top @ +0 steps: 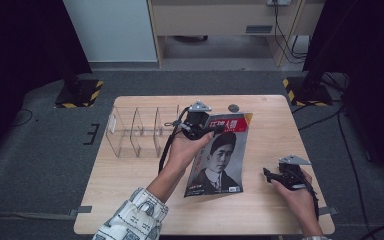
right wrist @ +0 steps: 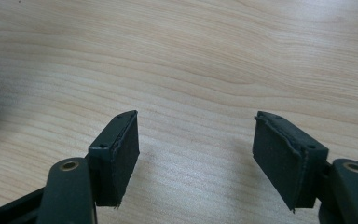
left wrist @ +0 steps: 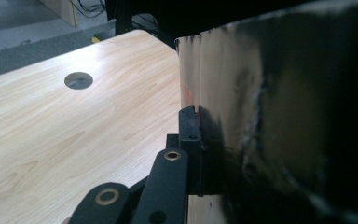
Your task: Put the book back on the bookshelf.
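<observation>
While the left gripper (top: 211, 131) clamps the top edge of the magazine (top: 220, 157), the magazine stands tilted above the middle of the wooden table (top: 130, 185), lower edge near the tabletop. Left gripper view: jaws pinched on the glossy cover (left wrist: 242, 102). Right gripper (top: 270, 175) rests low just right of the magazine, jaws wide apart, nothing between them. Clear acrylic divider rack (top: 135, 131) sits left of the magazine.

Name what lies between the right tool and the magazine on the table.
Nothing: in the high view, bare table separates the right tool from the magazine.
</observation>
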### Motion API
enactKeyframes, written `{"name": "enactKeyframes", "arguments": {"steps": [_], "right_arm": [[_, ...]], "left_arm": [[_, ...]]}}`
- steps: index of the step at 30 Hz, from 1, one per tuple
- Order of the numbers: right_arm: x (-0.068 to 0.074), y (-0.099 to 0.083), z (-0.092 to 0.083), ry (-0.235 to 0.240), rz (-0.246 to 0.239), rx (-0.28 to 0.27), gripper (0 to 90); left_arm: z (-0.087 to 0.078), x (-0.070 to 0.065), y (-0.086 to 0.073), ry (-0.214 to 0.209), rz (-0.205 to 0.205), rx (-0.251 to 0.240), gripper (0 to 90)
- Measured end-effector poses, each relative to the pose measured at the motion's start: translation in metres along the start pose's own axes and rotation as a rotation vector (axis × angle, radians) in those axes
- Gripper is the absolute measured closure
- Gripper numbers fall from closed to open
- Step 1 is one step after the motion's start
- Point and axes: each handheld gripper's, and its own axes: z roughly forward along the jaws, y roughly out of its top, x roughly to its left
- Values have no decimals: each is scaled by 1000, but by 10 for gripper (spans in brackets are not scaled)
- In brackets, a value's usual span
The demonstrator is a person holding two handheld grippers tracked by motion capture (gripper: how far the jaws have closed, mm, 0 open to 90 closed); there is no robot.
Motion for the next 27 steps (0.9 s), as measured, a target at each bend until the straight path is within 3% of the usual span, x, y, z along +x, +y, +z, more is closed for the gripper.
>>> {"name": "enactKeyframes", "arguments": {"steps": [19,27], "right_arm": [[3,-3,7,-9,-31,18,230],[2,-5,9,1,-6,6,189]], "left_arm": [[-34,-5,19,17,26,-45,865],[-41,-4,20,23,33,-51,865]]}}
